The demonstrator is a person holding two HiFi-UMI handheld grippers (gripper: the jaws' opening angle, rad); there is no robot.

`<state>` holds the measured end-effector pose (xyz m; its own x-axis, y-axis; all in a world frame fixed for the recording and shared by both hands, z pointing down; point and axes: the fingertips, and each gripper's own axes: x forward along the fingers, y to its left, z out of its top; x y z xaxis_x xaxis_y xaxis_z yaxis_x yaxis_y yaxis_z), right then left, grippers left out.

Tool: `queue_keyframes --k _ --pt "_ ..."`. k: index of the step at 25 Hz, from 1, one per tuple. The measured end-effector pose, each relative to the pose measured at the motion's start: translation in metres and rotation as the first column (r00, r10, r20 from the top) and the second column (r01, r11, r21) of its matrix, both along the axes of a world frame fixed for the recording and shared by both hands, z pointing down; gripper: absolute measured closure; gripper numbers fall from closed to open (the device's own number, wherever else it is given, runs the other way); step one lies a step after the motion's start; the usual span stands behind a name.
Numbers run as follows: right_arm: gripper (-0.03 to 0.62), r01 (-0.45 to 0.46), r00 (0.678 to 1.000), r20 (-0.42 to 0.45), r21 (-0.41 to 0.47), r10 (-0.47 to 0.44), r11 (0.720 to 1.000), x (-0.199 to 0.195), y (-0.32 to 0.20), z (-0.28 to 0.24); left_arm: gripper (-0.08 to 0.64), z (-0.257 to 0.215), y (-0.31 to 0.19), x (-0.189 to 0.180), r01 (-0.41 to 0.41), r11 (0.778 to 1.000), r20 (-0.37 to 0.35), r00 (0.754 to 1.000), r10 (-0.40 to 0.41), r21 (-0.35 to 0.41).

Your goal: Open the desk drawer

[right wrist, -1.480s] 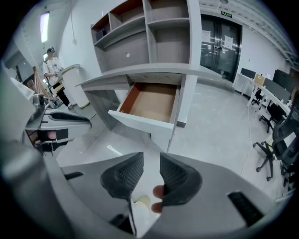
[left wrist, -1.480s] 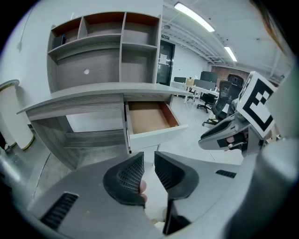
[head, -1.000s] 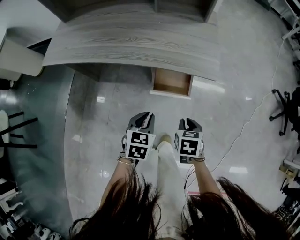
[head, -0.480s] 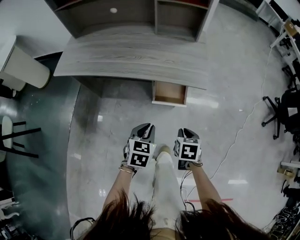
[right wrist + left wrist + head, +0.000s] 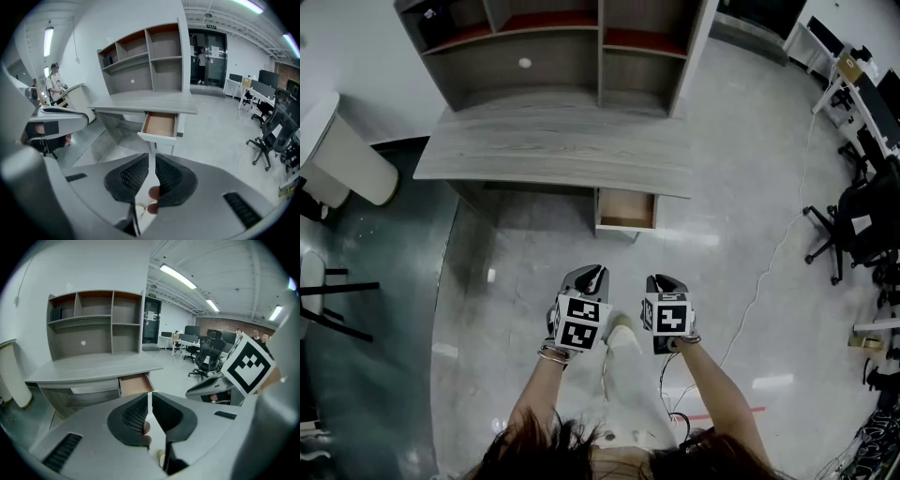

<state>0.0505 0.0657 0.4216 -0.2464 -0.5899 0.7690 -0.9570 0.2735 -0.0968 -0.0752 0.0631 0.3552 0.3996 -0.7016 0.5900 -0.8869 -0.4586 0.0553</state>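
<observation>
The grey wooden desk (image 5: 553, 150) has its small drawer (image 5: 625, 209) pulled out at the right, with a bare brown inside; it also shows as the drawer (image 5: 135, 384) and the drawer (image 5: 160, 124) in the gripper views. Both grippers hang side by side over the floor, well short of the desk and touching nothing. My left gripper (image 5: 592, 273) and right gripper (image 5: 662, 280) have just been closing. Each is shut to a thin slit with nothing between the jaws, as seen on the left gripper (image 5: 150, 397) and the right gripper (image 5: 151, 159).
A shelf unit (image 5: 562, 47) stands on the back of the desk. A white bin (image 5: 342, 159) leans at the left. Office chairs (image 5: 853, 225) and a floor cable (image 5: 769, 272) lie to the right. The person's legs (image 5: 628, 375) are below the grippers.
The view has pulled back and up from the desk, so the shelf unit now shows. Both grippers have risen together and stay side by side. The drawer stays pulled out.
</observation>
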Motion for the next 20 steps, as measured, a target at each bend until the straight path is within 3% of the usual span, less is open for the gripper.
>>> queue_keyframes --k 12,20 --pt "0.543 0.069 0.996 -0.060 0.118 -0.062 0.991 -0.015 0.019 -0.046 0.528 -0.040 0.033 0.001 -0.069 0.995 -0.004 0.998 0.070 0.076" --pt "0.549 0.122 0.992 -0.075 0.247 -0.106 0.961 -0.029 0.018 -0.089 0.529 -0.056 0.043 0.009 -0.091 0.990 0.010 0.996 0.090 0.110"
